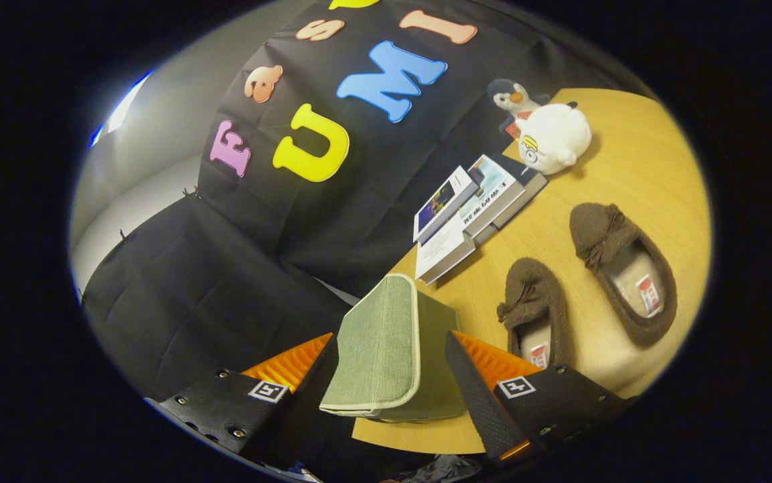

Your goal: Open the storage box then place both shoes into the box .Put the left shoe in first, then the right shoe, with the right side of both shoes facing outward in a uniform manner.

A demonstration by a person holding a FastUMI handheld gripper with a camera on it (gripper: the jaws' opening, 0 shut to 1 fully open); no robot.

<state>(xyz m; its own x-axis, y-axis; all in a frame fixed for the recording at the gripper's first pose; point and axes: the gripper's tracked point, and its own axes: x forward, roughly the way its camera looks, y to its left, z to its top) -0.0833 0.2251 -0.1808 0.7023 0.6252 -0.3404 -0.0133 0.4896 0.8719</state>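
A green fabric storage box with cream piping sits at the table's near edge. Its lid [377, 329] stands lifted between my fingers. My gripper [389, 339] is shut on that lid, one finger pressing each side. Beside the box and just past one finger [476, 382] lies a brown fuzzy slipper [533, 312], toe pointing away. The second brown slipper [624, 272] lies a little farther off, parallel to the first. Both slippers rest upright on their soles with labels showing inside.
The wooden table [634, 168] carries a stack of books [473, 208] beyond the box. A white plush toy [555, 137] and a small penguin plush [513, 97] sit past the books. Black cloth hangs along the table's far side.
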